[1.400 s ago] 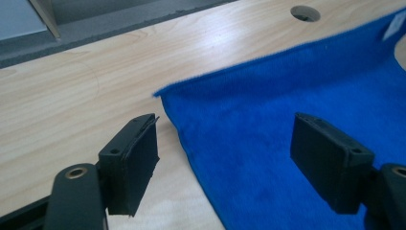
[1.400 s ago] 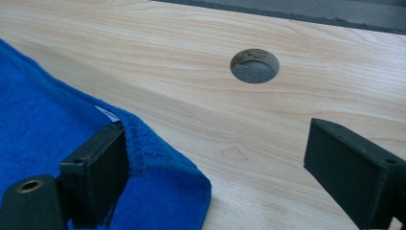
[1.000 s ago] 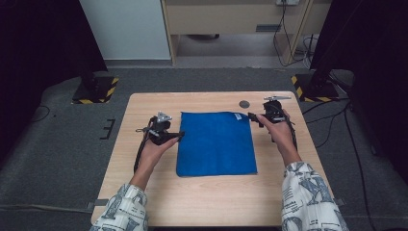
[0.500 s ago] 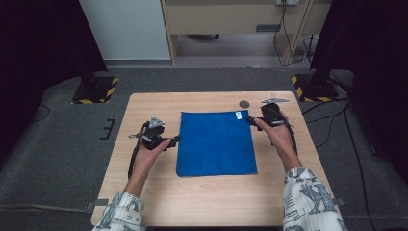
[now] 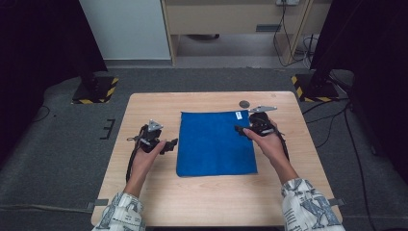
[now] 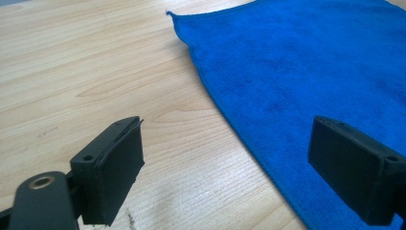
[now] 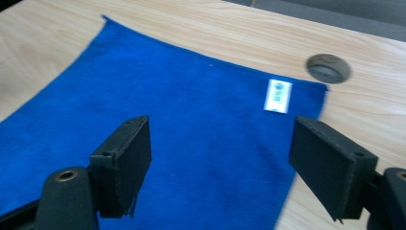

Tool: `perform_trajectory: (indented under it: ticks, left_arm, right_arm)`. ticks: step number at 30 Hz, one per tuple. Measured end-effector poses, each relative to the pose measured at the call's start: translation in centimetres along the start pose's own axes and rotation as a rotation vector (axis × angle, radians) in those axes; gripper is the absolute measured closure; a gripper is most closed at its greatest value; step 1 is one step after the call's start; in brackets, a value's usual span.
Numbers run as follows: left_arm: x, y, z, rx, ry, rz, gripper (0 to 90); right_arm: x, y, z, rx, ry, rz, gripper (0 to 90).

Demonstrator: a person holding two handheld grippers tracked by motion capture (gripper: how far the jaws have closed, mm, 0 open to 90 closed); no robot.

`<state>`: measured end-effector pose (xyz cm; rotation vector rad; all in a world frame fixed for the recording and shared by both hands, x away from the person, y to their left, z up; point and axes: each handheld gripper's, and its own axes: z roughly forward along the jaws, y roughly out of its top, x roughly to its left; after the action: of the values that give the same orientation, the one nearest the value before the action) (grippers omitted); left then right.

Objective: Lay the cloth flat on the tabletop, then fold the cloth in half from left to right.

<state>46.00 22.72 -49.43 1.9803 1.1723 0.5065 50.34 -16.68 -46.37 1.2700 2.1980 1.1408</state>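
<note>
Blue cloth [image 5: 215, 142], a soft napped near-square, lies flat at the middle of the pale wood-grain tabletop [image 5: 144, 202] in the high view, its slightly longer axis running twelve to six, white tag [image 5: 238, 115] at its one-o'clock corner. The left hand-held gripper [image 5: 169, 144] sits at nine o'clock of it, the right hand-held gripper [image 5: 239, 129] over its three-o'clock edge.

Left gripper view: jaws spread, having just been opening, the cloth's hem between them untouched.

Right gripper view: jaws have just been closing yet stand apart above the cloth; a round hole [image 7: 328, 67] lies at one o'clock.
</note>
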Motion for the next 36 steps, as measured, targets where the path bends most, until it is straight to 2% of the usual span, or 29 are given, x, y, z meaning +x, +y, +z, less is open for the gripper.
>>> perform_trajectory:
  ticks: [10,22,36]
  left_arm:
    - [0.7,-0.5,-0.1,-0.001,0.012,-0.026,11.5]
    - [1.1,-0.8,-0.1,0.011,0.018,-0.032,11.2]
    - [1.6,-1.2,-0.2,0.007,0.037,-0.039,11.2]
  right_arm:
    - [3.8,-0.4,0.5,0.005,0.081,-0.053,23.5]
    - [7.7,-0.7,1.0,0.019,0.157,-0.11,24.0]
    - [13.0,-1.7,1.4,0.025,0.258,-0.184,32.2]
